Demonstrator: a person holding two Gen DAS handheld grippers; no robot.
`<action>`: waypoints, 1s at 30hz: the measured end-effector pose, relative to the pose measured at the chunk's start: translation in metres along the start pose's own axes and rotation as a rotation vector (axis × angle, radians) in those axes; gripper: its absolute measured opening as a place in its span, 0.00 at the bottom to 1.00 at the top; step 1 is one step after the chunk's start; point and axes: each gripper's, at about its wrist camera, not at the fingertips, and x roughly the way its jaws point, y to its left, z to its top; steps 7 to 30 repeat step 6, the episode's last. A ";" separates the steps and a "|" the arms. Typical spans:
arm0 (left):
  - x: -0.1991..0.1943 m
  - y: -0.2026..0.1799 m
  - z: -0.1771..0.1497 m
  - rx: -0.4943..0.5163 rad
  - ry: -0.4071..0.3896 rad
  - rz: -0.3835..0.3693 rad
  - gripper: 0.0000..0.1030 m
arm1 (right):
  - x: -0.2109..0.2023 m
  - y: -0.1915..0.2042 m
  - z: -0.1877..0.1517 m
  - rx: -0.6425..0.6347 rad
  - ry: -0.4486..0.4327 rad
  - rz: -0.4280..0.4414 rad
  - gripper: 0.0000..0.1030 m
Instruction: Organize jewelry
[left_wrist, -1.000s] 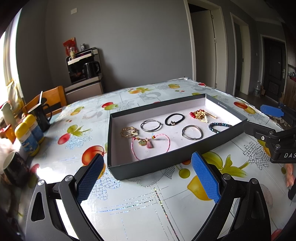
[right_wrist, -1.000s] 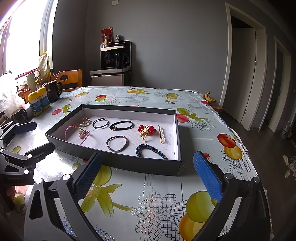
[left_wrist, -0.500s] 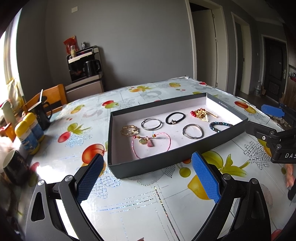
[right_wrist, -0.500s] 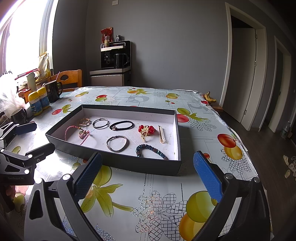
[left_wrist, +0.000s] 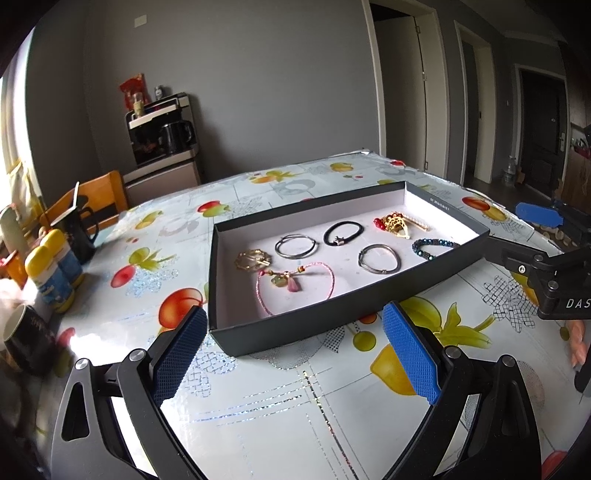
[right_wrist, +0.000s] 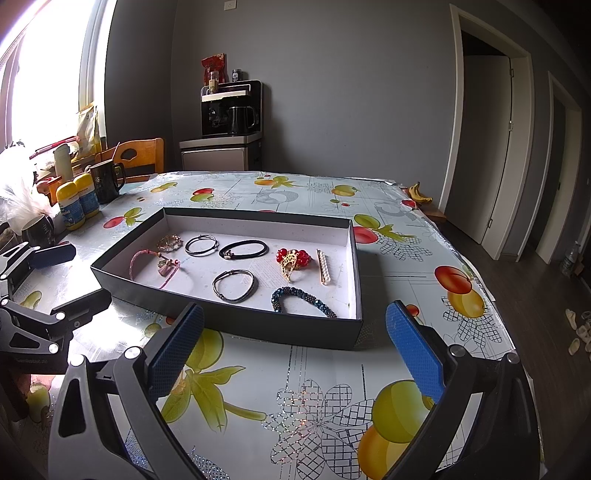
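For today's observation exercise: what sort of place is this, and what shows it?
Probably a home dining room or kitchen area: a fruit-print tablecloth on the table, a coffee machine on a cabinet, and a wooden chair.

The left gripper (left_wrist: 295, 350) sits at the bottom of its frame, its 2 blue-padded fingers (left_wrist: 410, 354) spread wide. The right gripper (right_wrist: 295, 350) likewise gapes, holding nothing.

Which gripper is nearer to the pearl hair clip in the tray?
Right. The right gripper hovers before the tray's near wall, on the end where the pearl hair clip lies; the left gripper hovers near the opposite end.
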 end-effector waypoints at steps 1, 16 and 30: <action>0.000 0.004 0.001 -0.017 0.011 0.004 0.94 | 0.001 0.000 -0.001 0.001 0.006 0.004 0.95; -0.007 0.056 0.003 -0.150 0.060 0.096 0.95 | 0.006 -0.013 -0.006 -0.042 0.066 -0.005 0.95; -0.007 0.056 0.003 -0.150 0.060 0.096 0.95 | 0.006 -0.013 -0.006 -0.042 0.066 -0.005 0.95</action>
